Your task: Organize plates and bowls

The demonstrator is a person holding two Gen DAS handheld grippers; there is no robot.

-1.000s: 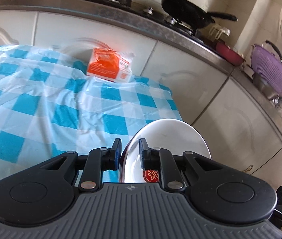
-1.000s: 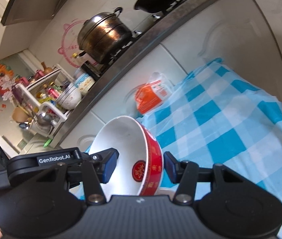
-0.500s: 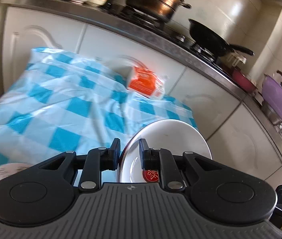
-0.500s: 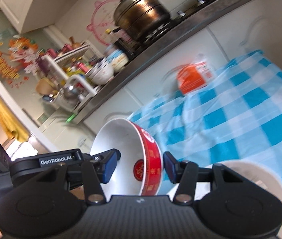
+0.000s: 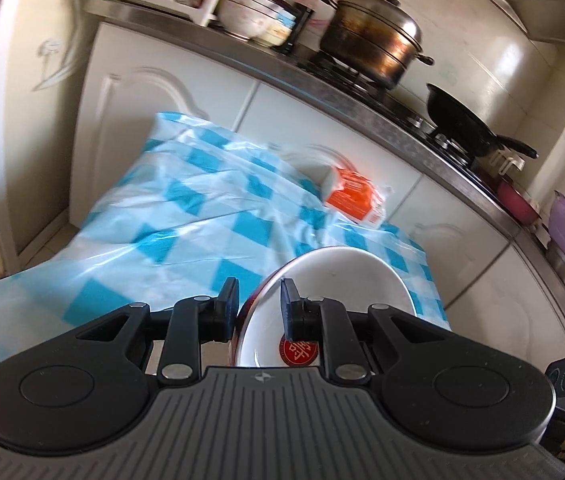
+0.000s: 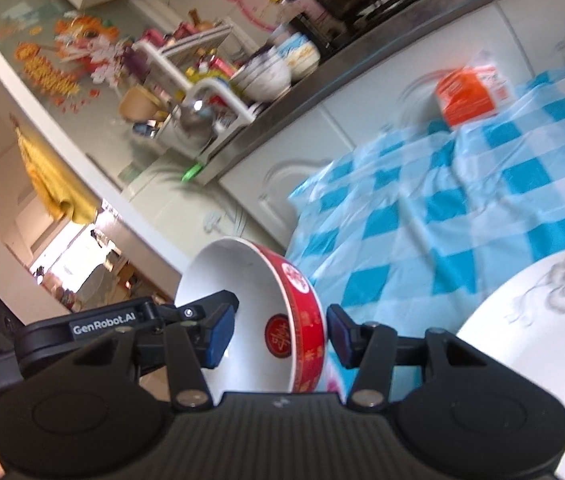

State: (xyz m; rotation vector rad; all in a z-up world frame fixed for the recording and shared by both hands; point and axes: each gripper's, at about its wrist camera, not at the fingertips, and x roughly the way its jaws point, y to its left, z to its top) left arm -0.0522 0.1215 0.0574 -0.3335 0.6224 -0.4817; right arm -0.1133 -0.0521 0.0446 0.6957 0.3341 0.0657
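While both my hands are full, I judge the step in hand to be the carry: two bowls lifted clear of the checked tablecloth (image 5: 186, 216) and not yet put anywhere. My left gripper (image 5: 259, 307) pinches the rim of a white bowl (image 5: 338, 280), one pad inside the rim and one outside, jaws nearly together; the bowl hangs tilted over the near edge of the cloth. My right gripper (image 6: 280, 330) clamps a red-sided bowl (image 6: 266, 300) the same way, the left pad against the white inside and the right pad at the red outer wall, so its jaws stand wider. That bowl is held on edge, its mouth turned left, above the cloth's corner.

A large white plate (image 6: 534, 320) with a grey flower pattern lies at the lower right of the right wrist view, just beside that gripper. The next move, as I read it, calls for choosing a spot, perhaps nesting one bowl in the other or setting them by the plate, and turning each bowl level before letting go.

As for writing, "GenRobot.AI" is printed on my right gripper's body. Each bowl carries a round red seal with a white Chinese character that I cannot make out. An orange packet (image 5: 356, 198) at the back of the cloth bears print too small to read.
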